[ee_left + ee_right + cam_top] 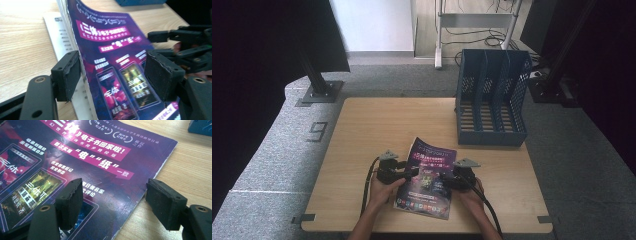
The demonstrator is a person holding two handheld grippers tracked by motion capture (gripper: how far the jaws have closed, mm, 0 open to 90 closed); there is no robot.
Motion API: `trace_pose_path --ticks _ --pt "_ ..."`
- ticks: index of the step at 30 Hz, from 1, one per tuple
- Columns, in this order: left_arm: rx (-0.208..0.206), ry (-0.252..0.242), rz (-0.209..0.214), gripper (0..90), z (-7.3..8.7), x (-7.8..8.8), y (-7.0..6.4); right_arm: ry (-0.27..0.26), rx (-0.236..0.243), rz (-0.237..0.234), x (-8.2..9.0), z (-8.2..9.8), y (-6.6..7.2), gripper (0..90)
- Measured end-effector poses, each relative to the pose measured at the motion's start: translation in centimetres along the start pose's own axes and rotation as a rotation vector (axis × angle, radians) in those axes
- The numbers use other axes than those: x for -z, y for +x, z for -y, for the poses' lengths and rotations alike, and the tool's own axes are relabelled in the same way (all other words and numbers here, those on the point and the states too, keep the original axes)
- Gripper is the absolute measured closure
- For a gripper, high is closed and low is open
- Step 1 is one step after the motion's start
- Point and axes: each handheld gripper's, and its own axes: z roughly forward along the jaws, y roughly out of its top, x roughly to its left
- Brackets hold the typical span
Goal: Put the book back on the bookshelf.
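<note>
Magazine [428, 177] on table [362, 150], file rack [492, 100] behind right

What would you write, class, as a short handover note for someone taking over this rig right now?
Left gripper: jaws apart, astride the lifted left edge of the magazine; one pad is at the cover's edge, and no firm pinch shows.
Right gripper: open, jaws astride the magazine's right edge, pads not pressing.
Magazine: on the table near the front, left side raised off the pages beneath.
File rack: at the back right, slots empty.
Done: both grippers placed at the magazine.
Left: probably grip it and lift; the rack looks the likely destination.
</note>
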Motion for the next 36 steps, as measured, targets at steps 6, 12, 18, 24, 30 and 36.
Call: trace_pose_path --ticks 6,12,18,24,30,36 --pt "0.028 -0.001 0.038 31.7 -0.1 0.2 0.3 0.000 0.001 -0.001 0.0 0.0 -0.1 29.4" --pt "0.034 -0.006 0.076 32.9 -0.1 0.3 0.4 -0.001 0.001 0.001 0.0 0.0 -0.1 29.4" --pt "0.008 0.010 0.070 32.1 -0.3 0.1 0.1 -0.001 0.001 0.002 0.0 0.0 -0.1 29.4" --pt "-0.001 0.020 0.100 31.5 -0.4 -0.3 -0.3 0.000 0.001 0.002 0.0 0.0 -0.1 29.5" --pt "-0.029 0.076 0.050 31.8 -0.3 -1.2 -0.6 -0.001 0.001 0.003 0.0 0.0 -0.1 29.5" --pt "-0.074 0.141 -0.025 36.9 -0.6 -2.8 -0.1 -0.001 0.001 0.002 0.0 0.0 -0.1 29.5"
